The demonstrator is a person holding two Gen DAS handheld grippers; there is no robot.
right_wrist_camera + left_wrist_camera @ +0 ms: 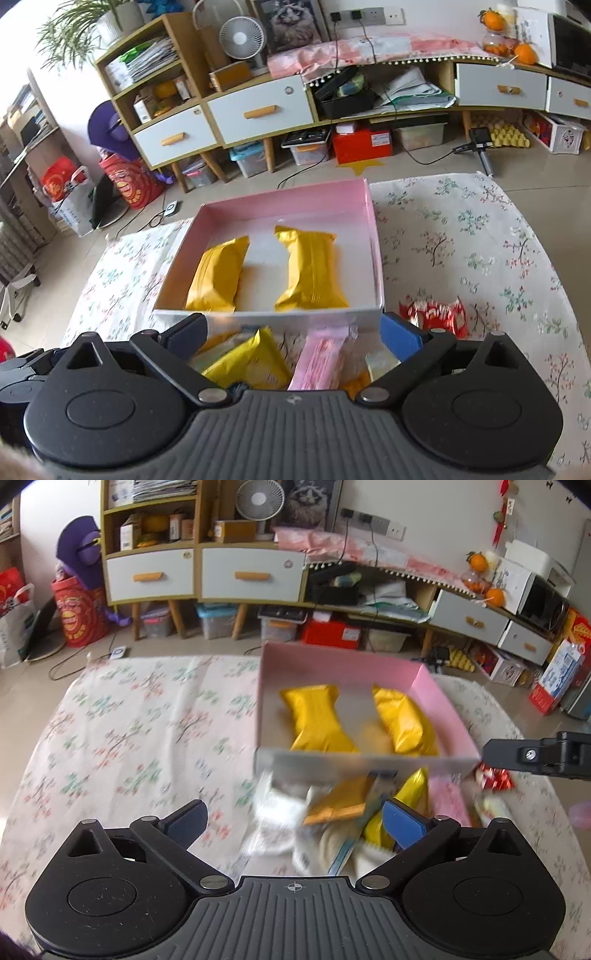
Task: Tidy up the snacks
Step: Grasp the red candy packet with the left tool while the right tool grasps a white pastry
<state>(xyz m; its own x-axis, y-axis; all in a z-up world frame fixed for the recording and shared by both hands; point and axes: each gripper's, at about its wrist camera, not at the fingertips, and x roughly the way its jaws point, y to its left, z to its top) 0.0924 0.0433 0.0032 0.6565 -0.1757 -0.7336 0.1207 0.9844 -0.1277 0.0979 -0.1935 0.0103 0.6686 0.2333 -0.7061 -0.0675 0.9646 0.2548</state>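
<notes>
On the flowered cloth (480, 236) that covers the surface sits a shallow pink box (288, 201), its far wall close to the surface's far edge, and inside it lie two yellow snack packets (219, 275) side by side with a bare strip of the box floor between them, each running from the near wall toward the far one. Just outside the near wall a loose heap of snacks (332, 812) is spread toward the near edge: a yellow pouch (251, 363), a pink wrapped bar (321, 360), an orange packet (338, 799) and some pale wrappers, blurred in the left view. A red and white wrapper (436, 312) lies by the box's near right corner. The left gripper (293, 821) hovers over the heap with its fingers spread wide and nothing between them; the right gripper (295, 332) hangs above the near wall, fingers likewise spread and empty
</notes>
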